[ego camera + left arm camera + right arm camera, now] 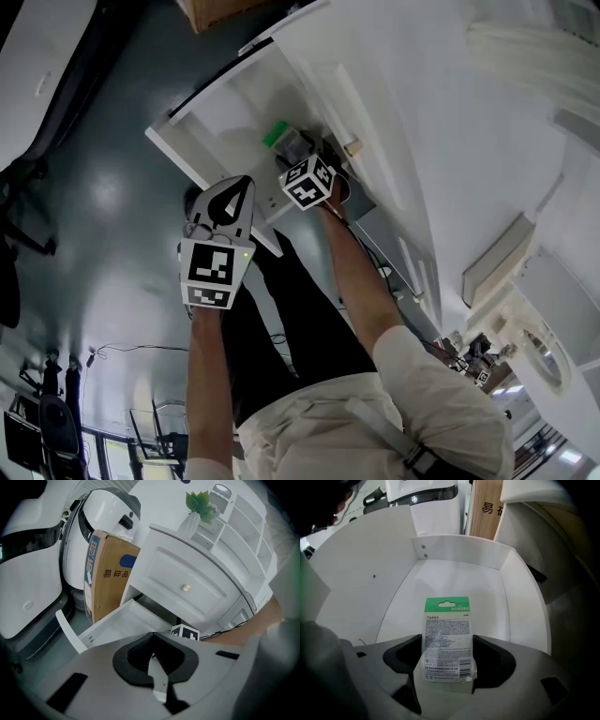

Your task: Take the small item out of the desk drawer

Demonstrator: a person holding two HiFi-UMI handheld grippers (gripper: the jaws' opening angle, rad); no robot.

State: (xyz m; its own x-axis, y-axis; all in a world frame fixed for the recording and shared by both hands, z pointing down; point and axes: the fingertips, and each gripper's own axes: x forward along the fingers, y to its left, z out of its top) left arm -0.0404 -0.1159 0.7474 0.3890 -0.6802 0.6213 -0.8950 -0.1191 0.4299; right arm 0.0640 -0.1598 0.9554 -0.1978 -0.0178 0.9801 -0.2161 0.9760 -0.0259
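Observation:
In the head view the white desk drawer [187, 155] stands pulled open, and my right gripper [300, 159] reaches into it. In the right gripper view that gripper [447, 660] is shut on a small flat packet [447, 641] with a green header and printed back, held upright above the drawer floor [454, 581]. The packet's green top [279, 137] shows past the marker cube. My left gripper [246, 184] hovers outside the drawer's front, to the left of the right one. Its jaws [152, 641] are shut with nothing between them, pointing at the open drawer [117, 625].
Above the open drawer is a shut drawer front with a brass knob [186, 588]. A tall cardboard box [110, 573] and a white rounded machine [108, 508] stand to the drawer's left. A potted plant [197, 506] sits on the desk top. Cables [389, 272] hang under the desk.

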